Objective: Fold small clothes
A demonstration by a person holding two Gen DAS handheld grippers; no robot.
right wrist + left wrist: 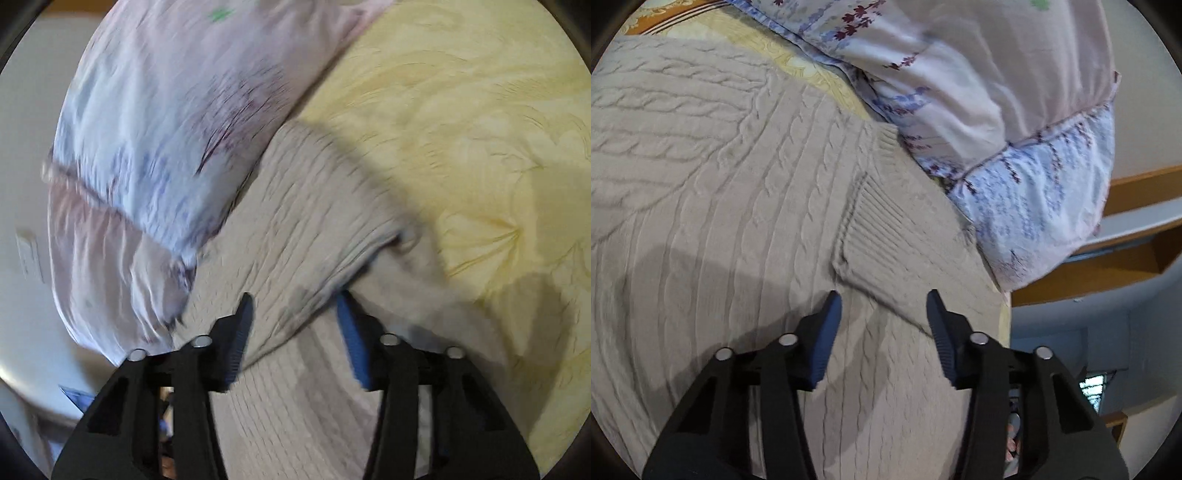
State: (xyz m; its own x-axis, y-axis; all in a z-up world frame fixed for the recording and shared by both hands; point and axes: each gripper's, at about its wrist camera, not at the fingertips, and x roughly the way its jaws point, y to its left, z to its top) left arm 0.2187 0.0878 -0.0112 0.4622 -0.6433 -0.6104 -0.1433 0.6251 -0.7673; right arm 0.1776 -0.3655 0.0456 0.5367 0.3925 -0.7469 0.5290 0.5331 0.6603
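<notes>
A beige cable-knit sweater [746, 206] lies spread on a bed covered by a pale yellow patterned bedspread [480, 140], its far edge just beside a floral pillow [979, 92]. One sleeve is folded across the body, its ribbed cuff [886, 236] lying ahead of my left tool [884, 306], which hovers over the knit with its jaws apart and nothing between them. My right tool [295, 306] is also spread wide and holds nothing, with a raised fold of the sweater between its fingers. This view is blurred, so I cannot tell whether they touch it. I judge the knit thick, soft and floppy, fairly heavy for clothing, and stretchy. The ribbed cuff or a doubled folded edge looks the firmest place to pinch.
</notes>
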